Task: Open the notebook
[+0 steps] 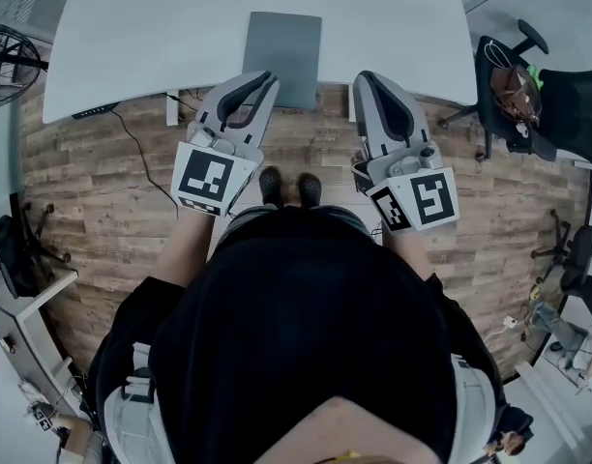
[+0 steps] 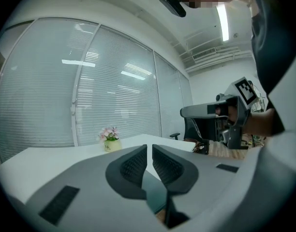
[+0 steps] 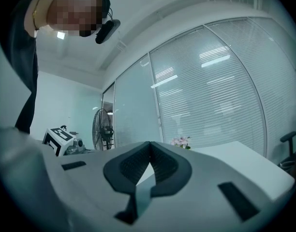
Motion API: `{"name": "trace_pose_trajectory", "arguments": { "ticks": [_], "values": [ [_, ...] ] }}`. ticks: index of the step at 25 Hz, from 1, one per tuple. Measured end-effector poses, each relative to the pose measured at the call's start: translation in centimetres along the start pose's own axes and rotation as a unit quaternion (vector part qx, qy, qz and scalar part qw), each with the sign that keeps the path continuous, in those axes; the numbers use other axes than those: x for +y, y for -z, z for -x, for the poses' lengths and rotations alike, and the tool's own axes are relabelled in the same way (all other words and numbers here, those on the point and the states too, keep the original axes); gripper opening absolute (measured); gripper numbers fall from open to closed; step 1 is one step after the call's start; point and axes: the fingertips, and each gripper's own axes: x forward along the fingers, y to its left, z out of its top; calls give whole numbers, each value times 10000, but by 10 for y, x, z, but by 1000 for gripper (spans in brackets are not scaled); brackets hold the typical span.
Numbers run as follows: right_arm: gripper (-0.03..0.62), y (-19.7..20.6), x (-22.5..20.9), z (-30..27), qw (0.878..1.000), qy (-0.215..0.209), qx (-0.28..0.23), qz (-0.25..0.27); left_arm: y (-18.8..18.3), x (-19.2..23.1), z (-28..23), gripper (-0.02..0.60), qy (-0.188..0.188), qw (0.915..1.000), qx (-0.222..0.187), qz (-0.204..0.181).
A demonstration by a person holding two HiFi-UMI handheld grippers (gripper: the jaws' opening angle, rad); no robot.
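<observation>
Ideally, reach both tools to the closed grey notebook (image 1: 284, 51), flat at the near edge of the white table (image 1: 141, 37), between them. The left gripper (image 1: 260, 77) stands a slit apart, the right gripper (image 1: 366, 77) pressed together, both empty; I'd lift the cover's free edge with one and pin the spine with the other

The table (image 1: 180, 37) had a smooth, matt white top. The notebook (image 1: 284, 51) showed a plain, matt grey cover. The floor (image 1: 103, 191) was wood plank with a rough, weathered grain. The left gripper (image 1: 264, 79) and right gripper (image 1: 365, 78) had smooth, matt grey plastic shells and dark, finely textured pads (image 2: 133, 166).
</observation>
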Motion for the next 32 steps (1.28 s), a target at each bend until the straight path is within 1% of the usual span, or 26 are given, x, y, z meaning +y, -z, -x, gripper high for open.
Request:
{"name": "trace_pose_trajectory", "arguments": {
  "ticks": [2, 5, 11, 16, 20, 23, 29, 32],
  "values": [
    [5, 2, 0, 0, 10000, -62, 27, -13, 6, -3, -1, 52, -38, 9999, 101, -65],
    [5, 5, -3, 1, 9999, -138, 79, -49, 14, -7, -6, 91, -70, 9995, 238, -176],
    [5, 9, -9, 5, 9995, -268, 136, -128, 29, -17, -14, 134, -81, 9975, 491, -507],
    [5, 15, -14, 11, 9991, -313, 195, -206, 45, -29, -20, 167, -27, 9939, 691, -858],
    [5, 19, -20, 18, 9988, -314, 241, -275, 59, -38, -24, 184, -13, 9899, 938, -1067],
    [5, 20, -21, 22, 9986, -372, 253, -277, 71, -47, -26, 189, 59, 9856, 1094, -1287],
    [5, 24, -25, 32, 9982, -452, 261, -303, 93, -59, -29, 189, 84, 9699, 1488, -1927],
    [5, 26, -28, 35, 9981, -459, 298, -277, 100, -61, -33, 189, 117, 9639, 1588, -2136]
  ]
}}
